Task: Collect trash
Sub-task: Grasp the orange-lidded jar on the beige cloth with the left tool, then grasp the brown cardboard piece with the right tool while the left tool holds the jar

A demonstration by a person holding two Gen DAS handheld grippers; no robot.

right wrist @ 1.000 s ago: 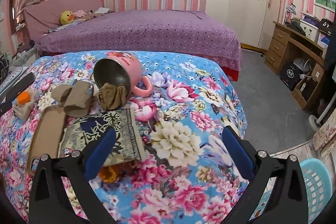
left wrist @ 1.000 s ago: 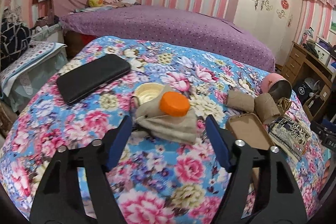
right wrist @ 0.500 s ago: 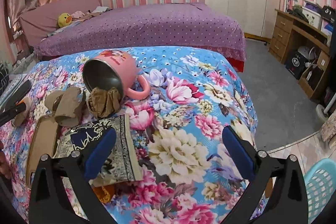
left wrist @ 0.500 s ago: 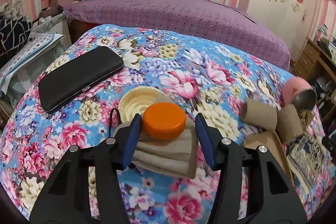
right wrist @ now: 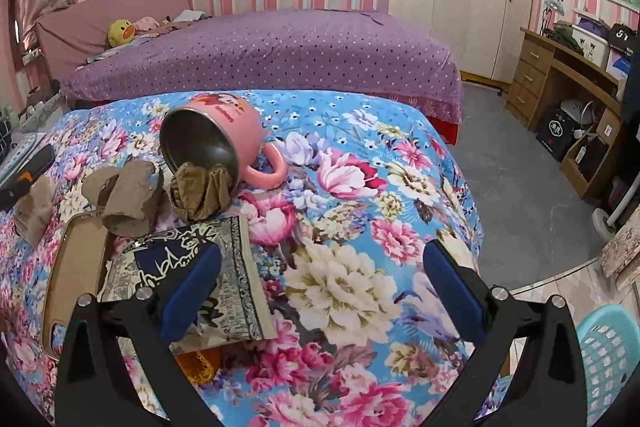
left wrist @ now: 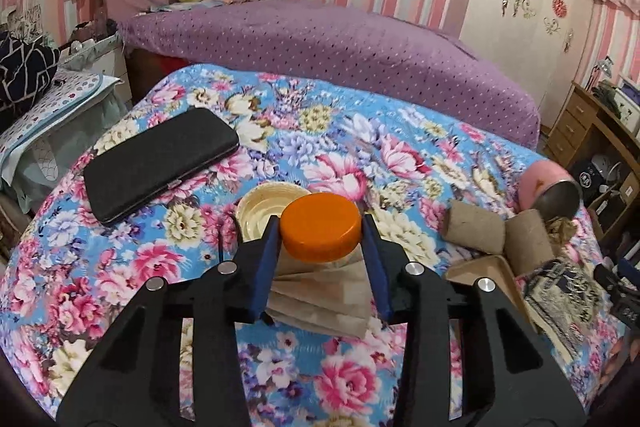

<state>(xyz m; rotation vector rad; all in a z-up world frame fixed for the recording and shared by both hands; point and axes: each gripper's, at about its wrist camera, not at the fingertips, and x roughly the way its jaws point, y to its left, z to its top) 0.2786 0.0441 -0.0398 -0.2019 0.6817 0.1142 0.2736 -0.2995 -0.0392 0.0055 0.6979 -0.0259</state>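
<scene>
orange cap sat on folded brown paper on the floral bedspread, and the left gripper had its blue pads either side of it. jaws had just been closing; pads at the cap's edges, looked clamped on it. a cream lid, hollow side up, touched the cap's far-left side, partly hidden behind the left pad. black wallet-like case lay further left, well apart. to the right: two cardboard tubes, a flat brown tray, a patterned packet with characters too small to read. pink mug lay on its side, cartoon print on it, lettering unreadable; crumpled brown wad at its mouth. right gripper hung over the bedspread, jaws wide apart, nothing between them. turquoise basket was at the lower right, off the bed.
</scene>
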